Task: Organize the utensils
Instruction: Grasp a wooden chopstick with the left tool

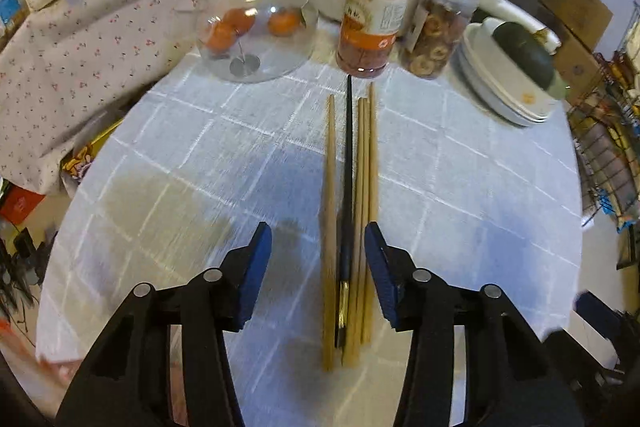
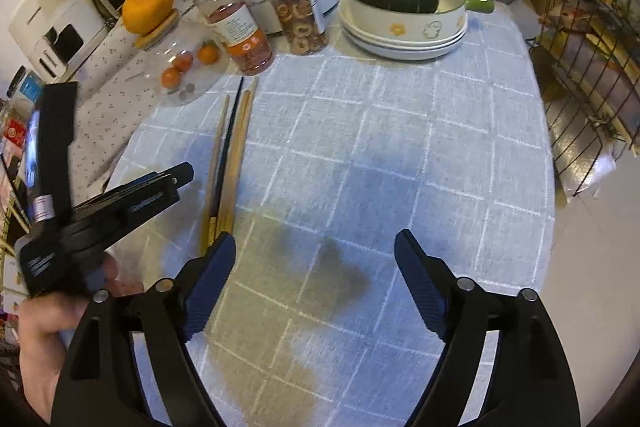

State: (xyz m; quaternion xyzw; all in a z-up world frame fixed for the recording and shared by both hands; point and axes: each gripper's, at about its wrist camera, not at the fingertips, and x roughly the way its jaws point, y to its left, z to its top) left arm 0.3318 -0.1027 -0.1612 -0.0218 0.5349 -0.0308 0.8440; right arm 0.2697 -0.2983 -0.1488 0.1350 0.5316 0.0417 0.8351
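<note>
Your chopsticks (image 1: 352,227) are lying together in a tight row on the checked surface (image 1: 200,167), tips pointing toward the jars (image 1: 376,11) at the back. That's several pale wooden ones plus one thin black chopstick (image 1: 349,155) tucked in among them.

Your left hand-held gripper (image 1: 318,247) hangs right over their thick ends with its fingers spread wide, nothing between them yet. The right hand-held gripper (image 2: 316,255) is also wide open, off to the side over a bare patch of cloth, the sticks just past its left finger.

Handling-wise, I'd guess these weigh next to nothing and are stiff, so no worry about crushing. The annoying part is they're round and smooth, so they'll likely roll or fan out if you pinch them off-centre. I'd take the bundle around the thicker half, squeezing across all of them at once. The black one looks skinnier, so it may slip out of the clamp first.
</note>
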